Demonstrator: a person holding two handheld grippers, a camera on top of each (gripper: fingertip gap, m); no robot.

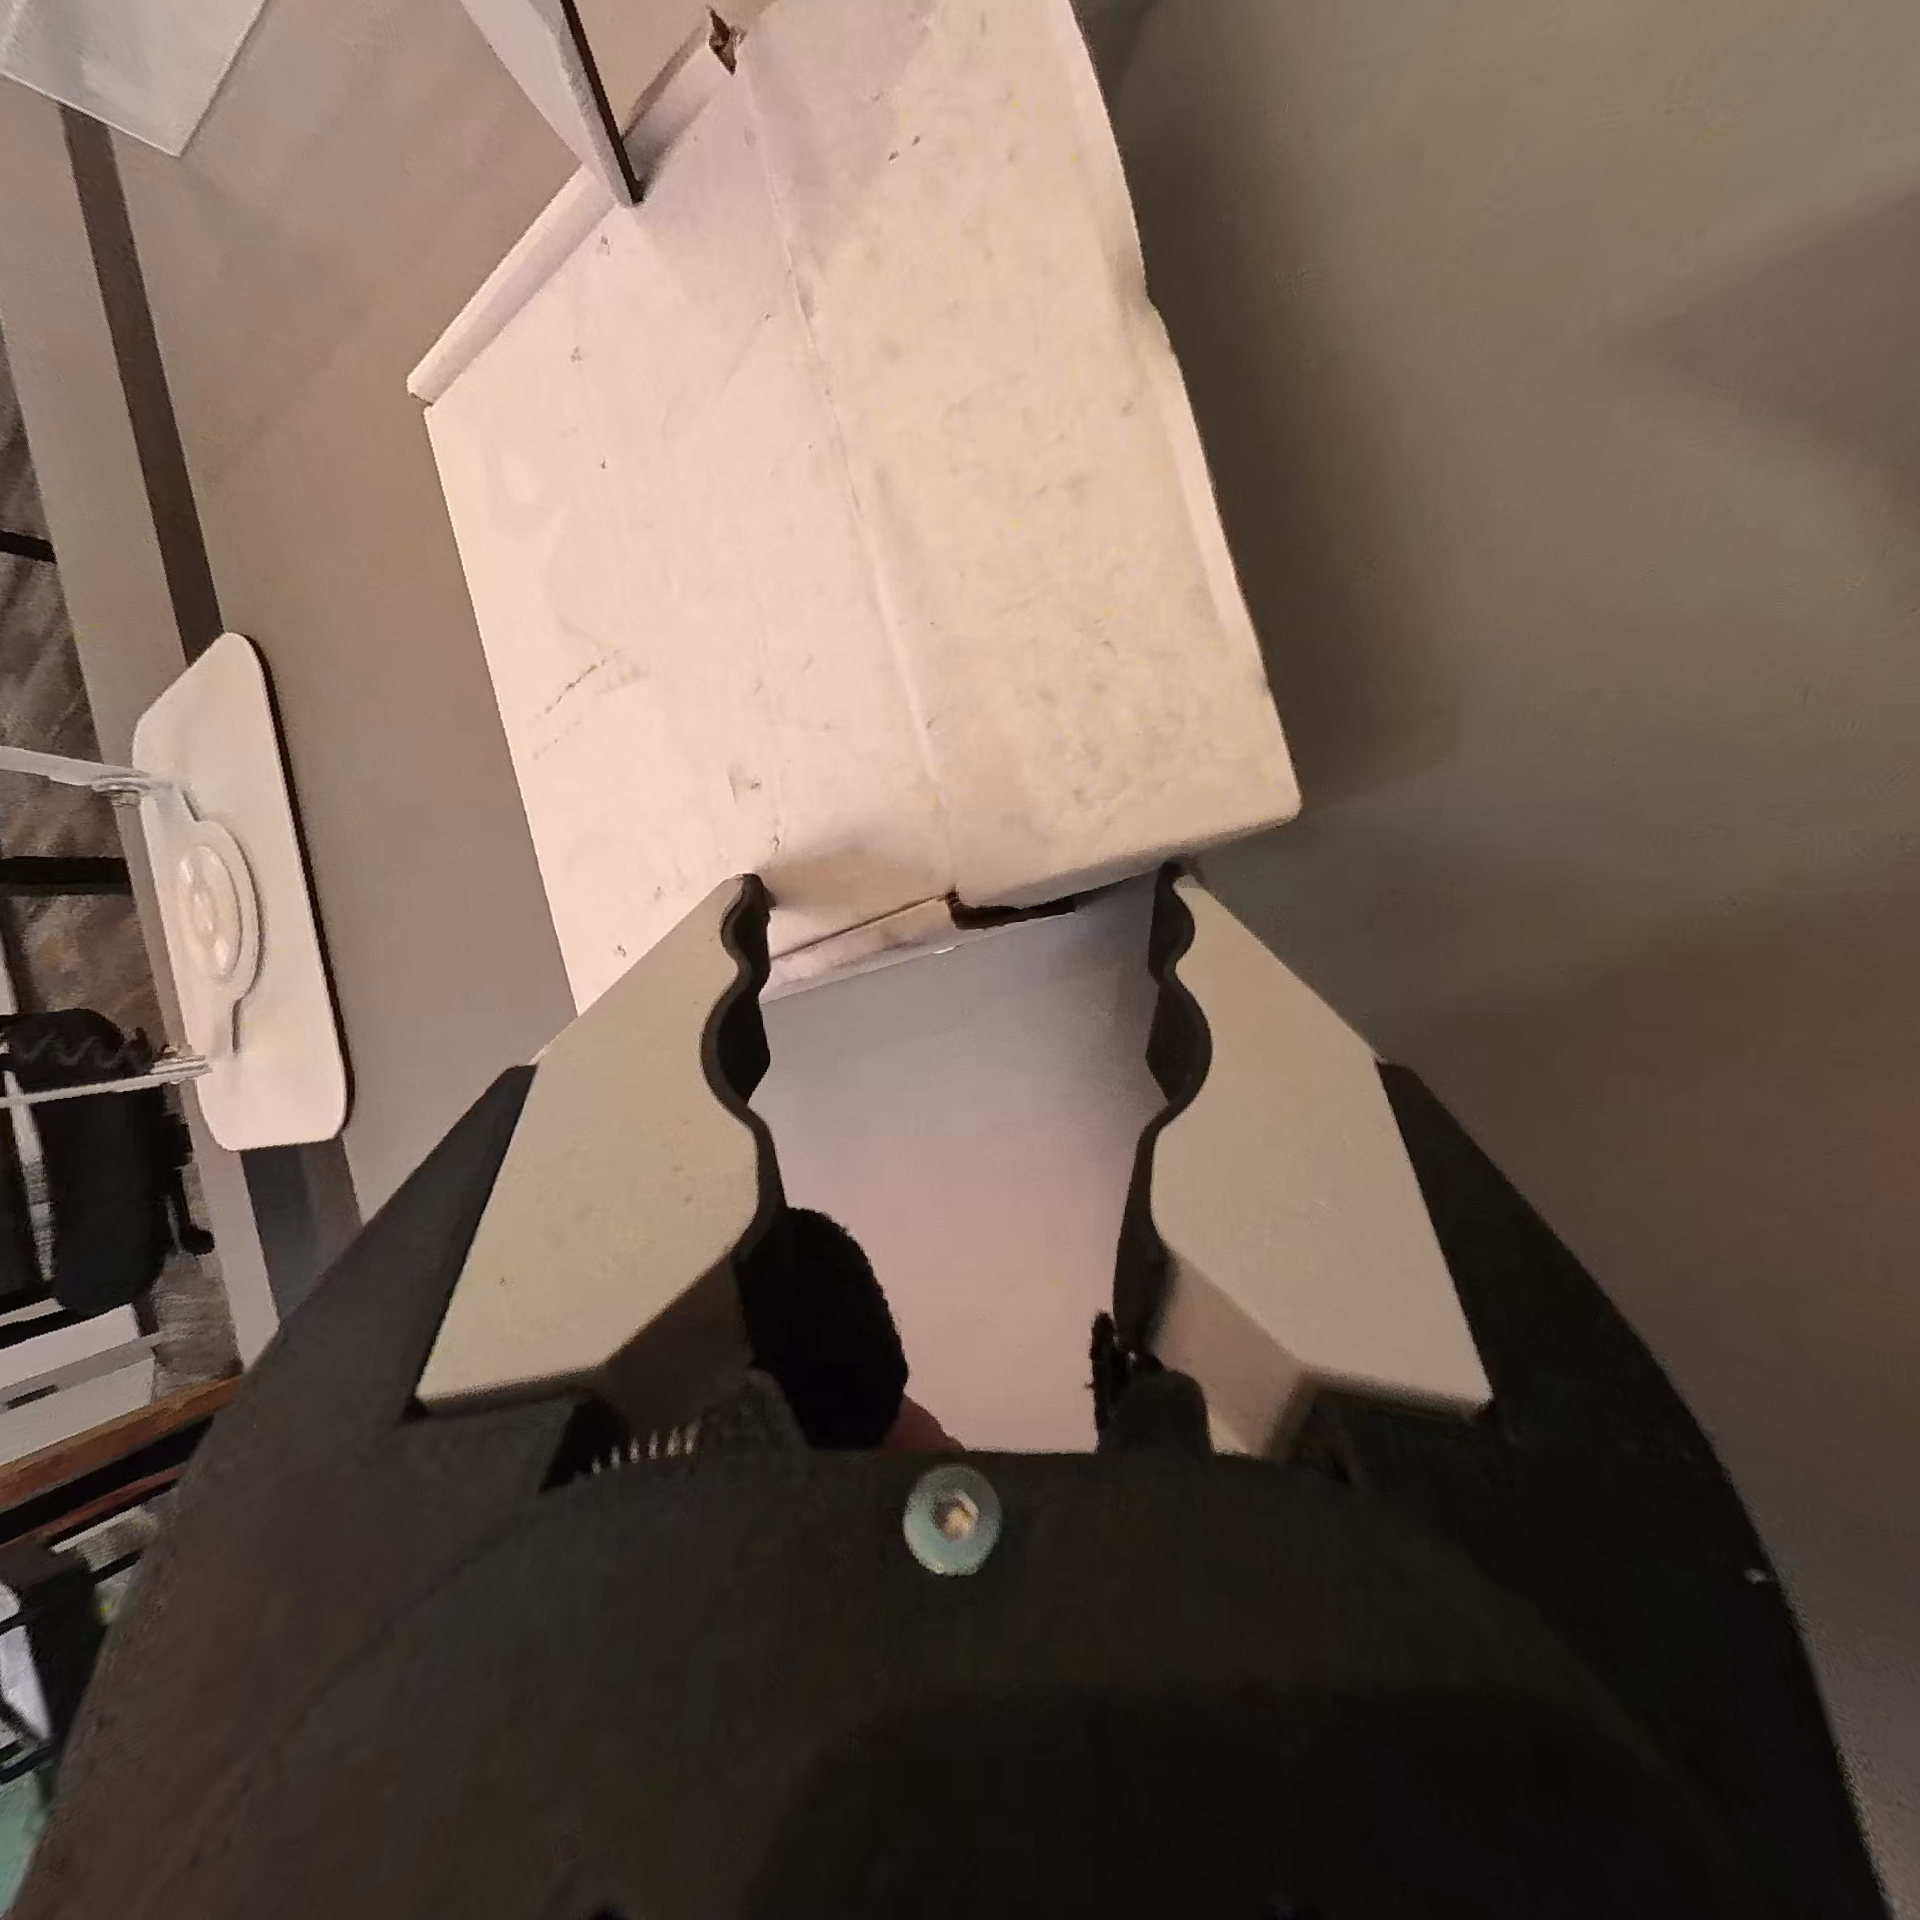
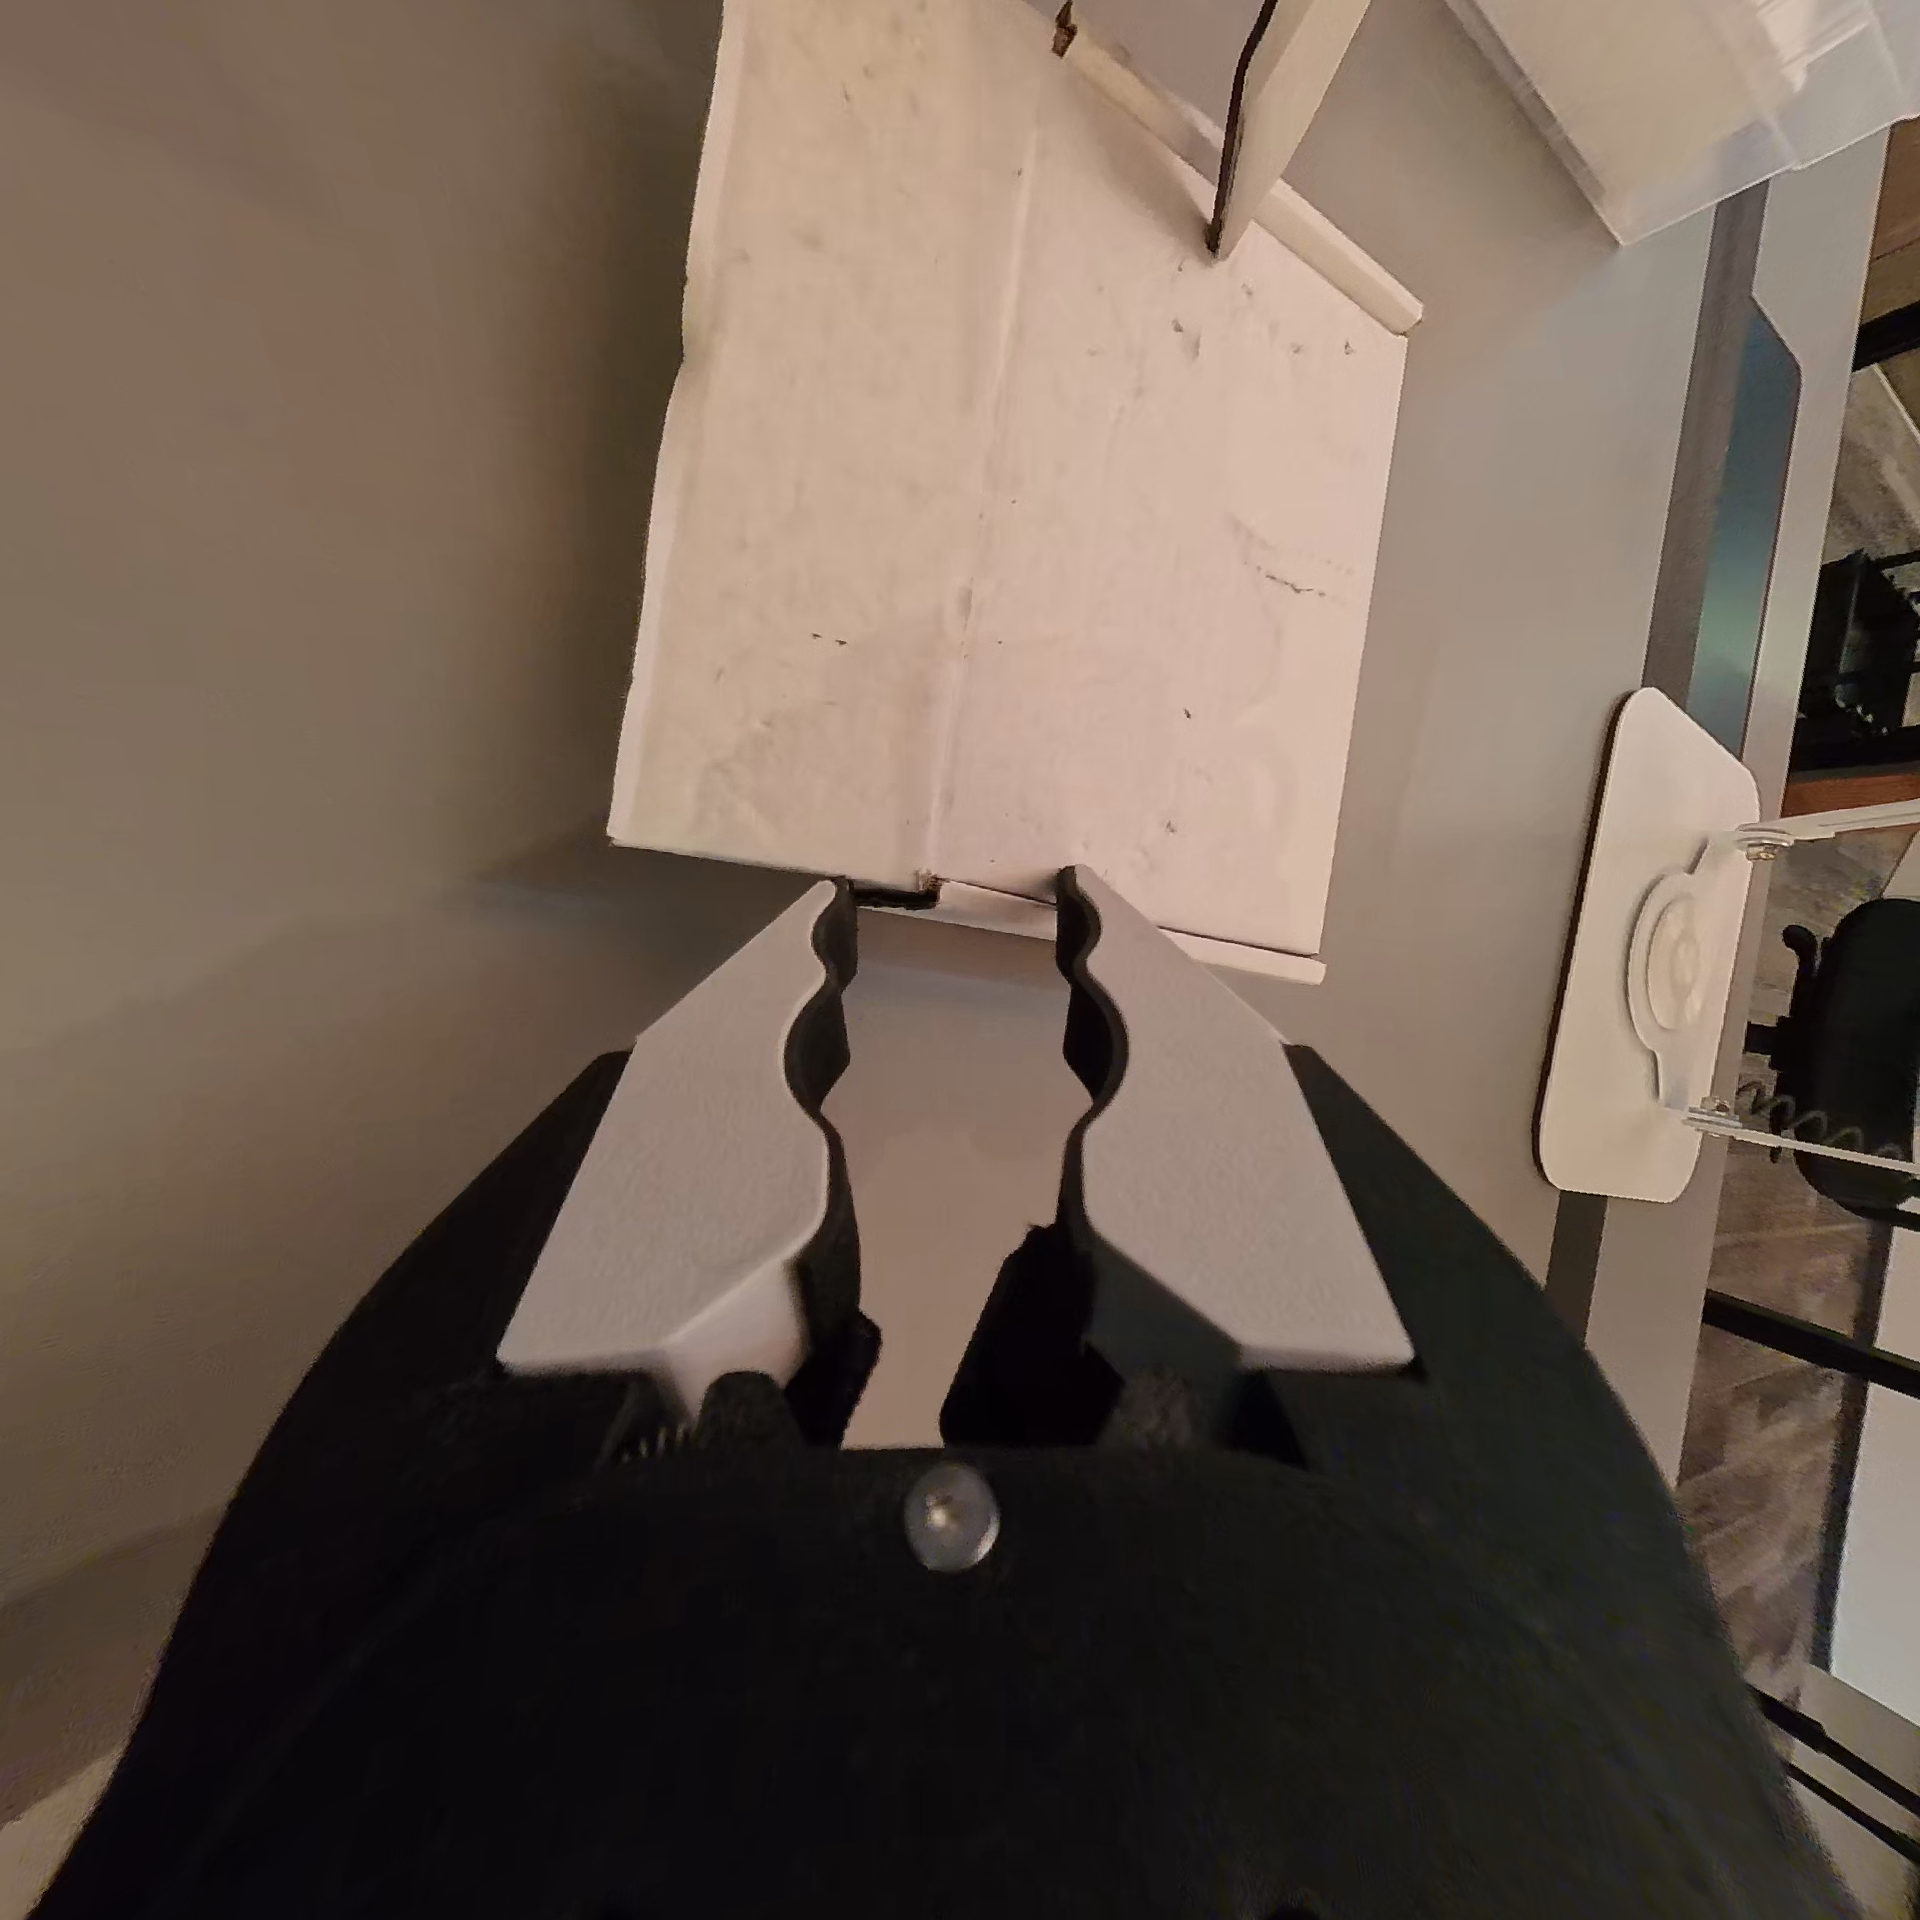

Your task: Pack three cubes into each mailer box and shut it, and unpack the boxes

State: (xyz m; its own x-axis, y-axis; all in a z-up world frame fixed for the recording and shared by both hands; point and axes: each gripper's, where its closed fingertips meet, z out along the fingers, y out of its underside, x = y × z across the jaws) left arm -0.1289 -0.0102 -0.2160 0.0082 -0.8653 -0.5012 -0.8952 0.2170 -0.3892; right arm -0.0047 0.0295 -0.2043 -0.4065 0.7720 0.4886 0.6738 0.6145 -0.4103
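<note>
A white mailer box [image 1: 831, 520] lies closed on the grey table, scuffed on its top. My left gripper [image 1: 961, 894] is open, its fingertips at the box's near end on either side of the fold seam. In the right wrist view the same box [image 2: 997, 540] shows from the opposite end. My right gripper [image 2: 951, 899] is open, narrower, with its tips at that end's edge. Each view shows the other gripper's fingertip at the box's far end: the right gripper's finger [image 1: 582, 94] and the left gripper's finger [image 2: 1278, 94]. No cubes are in view.
A clear plastic bin [image 1: 104, 62] stands near the table edge beyond the box; it also shows in the right wrist view [image 2: 1714, 94]. A white plate with a clear bracket [image 1: 239, 914] sits at the table edge and shows in the right wrist view too [image 2: 1642, 956]. Grey table [image 1: 1558, 520] lies beside the box.
</note>
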